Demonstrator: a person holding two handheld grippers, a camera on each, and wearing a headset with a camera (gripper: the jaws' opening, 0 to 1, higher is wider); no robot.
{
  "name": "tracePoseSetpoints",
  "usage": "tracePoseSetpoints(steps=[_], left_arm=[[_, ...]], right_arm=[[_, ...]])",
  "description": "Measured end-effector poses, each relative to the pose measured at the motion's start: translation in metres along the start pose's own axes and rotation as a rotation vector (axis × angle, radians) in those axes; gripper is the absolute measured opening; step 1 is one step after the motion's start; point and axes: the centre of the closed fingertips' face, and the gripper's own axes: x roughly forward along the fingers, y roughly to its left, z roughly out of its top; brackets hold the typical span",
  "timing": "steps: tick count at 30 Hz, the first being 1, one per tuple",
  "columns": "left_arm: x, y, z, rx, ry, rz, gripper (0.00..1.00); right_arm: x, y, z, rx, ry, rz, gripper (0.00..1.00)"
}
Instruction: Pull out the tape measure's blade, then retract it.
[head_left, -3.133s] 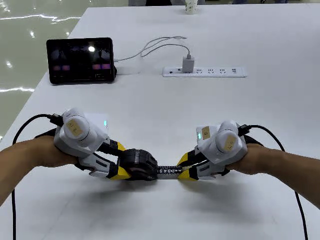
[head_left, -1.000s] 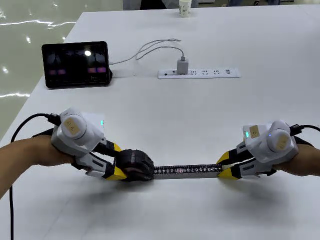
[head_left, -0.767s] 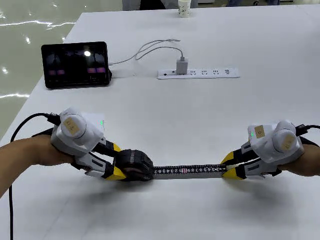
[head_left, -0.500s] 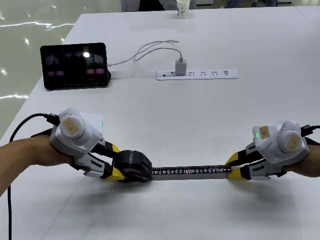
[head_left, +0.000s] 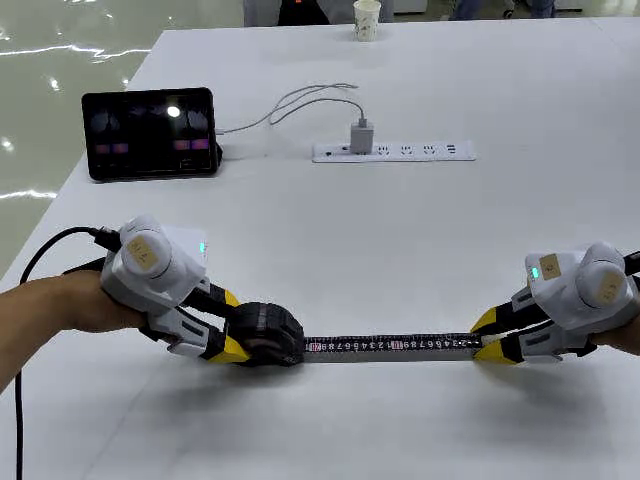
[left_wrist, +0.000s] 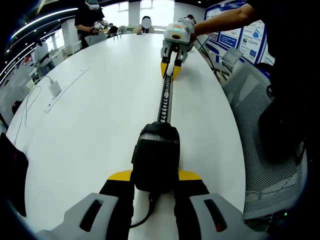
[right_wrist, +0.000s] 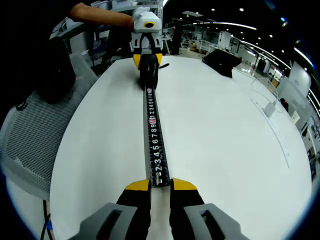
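Observation:
The black tape measure case (head_left: 264, 333) rests on the white table, and my left gripper (head_left: 238, 337) is shut on it; its own view has the case (left_wrist: 156, 156) clamped between the yellow-tipped jaws. The numbered blade (head_left: 390, 346) runs out to the right, flat along the table. My right gripper (head_left: 492, 336) is shut on the blade's end (right_wrist: 159, 181). From the right gripper view the blade (right_wrist: 152, 140) leads away to the case (right_wrist: 148, 71). In the left gripper view the blade (left_wrist: 165, 96) stretches to the right gripper (left_wrist: 170, 70).
A dark tablet (head_left: 152, 133) stands at the back left. A white power strip (head_left: 395, 152) with a charger and cable lies mid-table. A paper cup (head_left: 367, 19) sits at the far edge. A black cable (head_left: 45, 262) trails from the left gripper.
My right gripper has moved further right with the blade's end, so more of the blade is drawn out of the case. The left gripper and the case have stayed in place.

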Motion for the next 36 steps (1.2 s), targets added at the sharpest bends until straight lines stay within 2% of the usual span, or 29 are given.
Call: tracePoseSetpoints(steps=[13, 36], left_arm=[[0.0007, 0.0002, -0.0001, 0.011, 0.016, 0.0, 0.25], [0.002, -0.0012, 0.0018, 0.044, 0.071, 0.006, 0.27]], right_arm=[[-0.0032, -0.0001, -0.004, 0.009, 0.017, 0.002, 0.1], [-0.0059, 0.0001, -0.0081, -0.038, 0.1, 0.031, 0.12]])
